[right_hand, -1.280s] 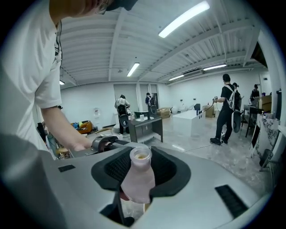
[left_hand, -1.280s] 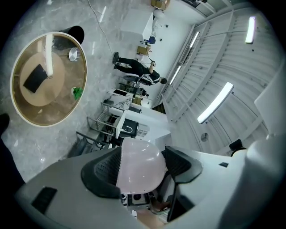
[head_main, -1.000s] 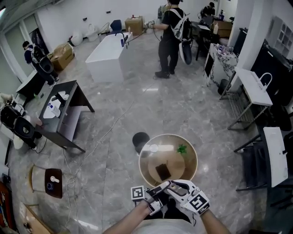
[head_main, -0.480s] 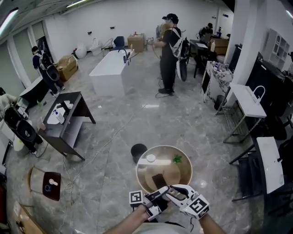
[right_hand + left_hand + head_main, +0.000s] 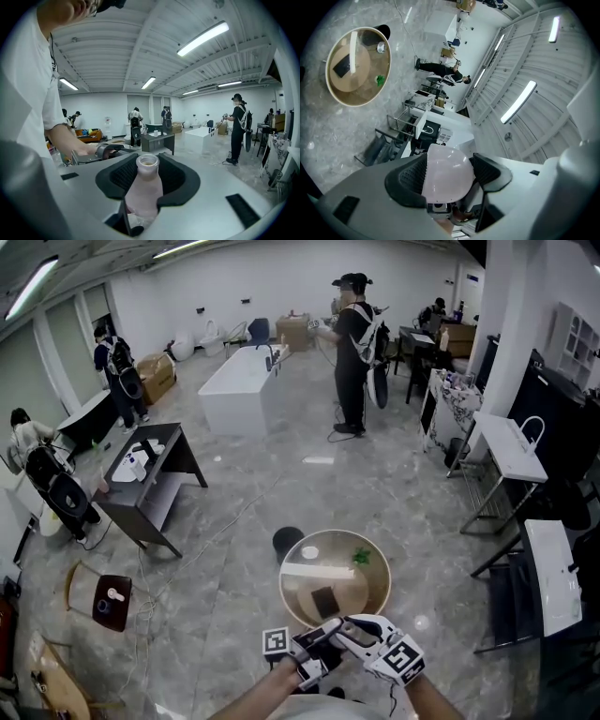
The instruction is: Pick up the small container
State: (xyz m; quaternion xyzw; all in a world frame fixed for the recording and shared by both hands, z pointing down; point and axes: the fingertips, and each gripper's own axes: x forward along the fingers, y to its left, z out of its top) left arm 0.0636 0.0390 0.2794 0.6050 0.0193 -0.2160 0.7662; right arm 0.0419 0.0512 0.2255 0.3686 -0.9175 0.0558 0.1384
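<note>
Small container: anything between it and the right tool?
Nothing visible does. The small container, a pale pink bottle, sits between the pads of the right tool, which press on its sides. The left tool is closed on a pale rounded thing; whether that is part of the same container I cannot tell.

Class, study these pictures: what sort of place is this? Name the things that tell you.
Probably a large indoor test or recording space, not a home: a white bathtub standing alone on open floor, cardboard boxes, and a person wearing a backpack.
</note>
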